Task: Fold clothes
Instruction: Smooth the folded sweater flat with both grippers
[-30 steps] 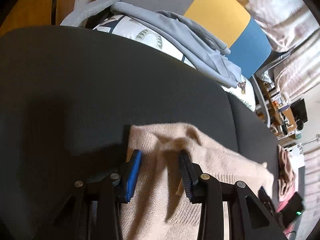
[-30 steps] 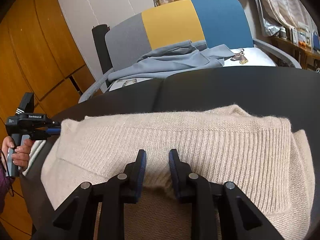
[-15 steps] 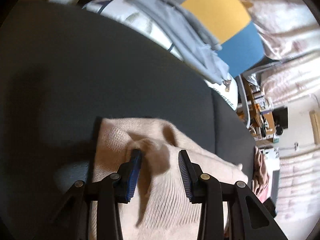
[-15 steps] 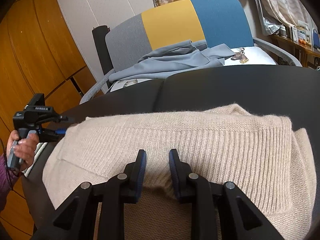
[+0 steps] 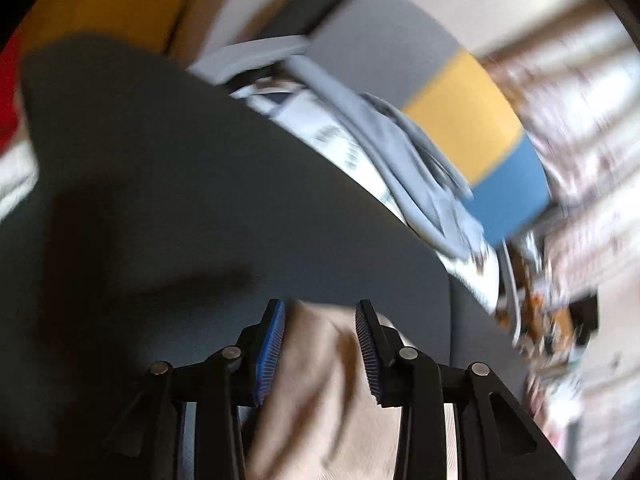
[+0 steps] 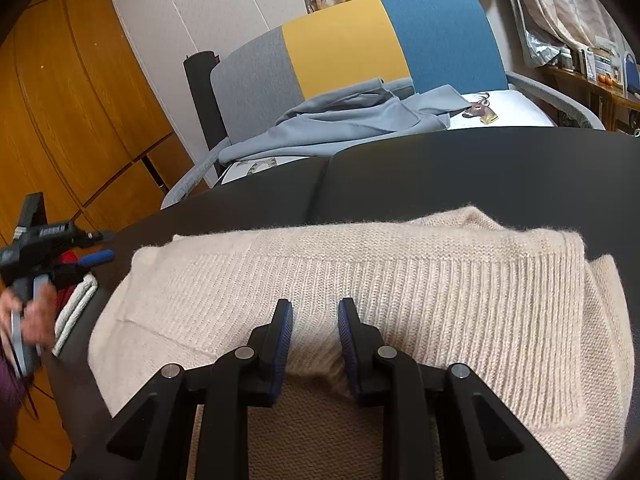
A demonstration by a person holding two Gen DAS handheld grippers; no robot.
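Observation:
A beige knit sweater (image 6: 400, 280) lies folded on the dark table (image 6: 460, 168). My right gripper (image 6: 314, 332) is shut on a bunched fold at its near edge, and fabric fills the gap between the pads. My left gripper (image 6: 102, 246), held by a hand (image 6: 34, 320), hovers just off the sweater's left end. In the blurred left wrist view the left gripper (image 5: 320, 308) has its jaws opening. The sweater's corner (image 5: 320, 380) shows between and below the fingers, and the pads do not press on it.
Behind the table stands a chair with a grey, yellow and blue back (image 6: 344, 48). It carries a grey garment (image 6: 352, 124) and a white deer-print pillow (image 6: 508, 106). Wooden cabinets (image 6: 60, 100) fill the left. A white and red cloth (image 6: 76, 300) lies by the table's left edge.
My left gripper has come off the sweater's left corner and drawn back to the left and up. The sweater's left end now lies flat. The right gripper has not moved.

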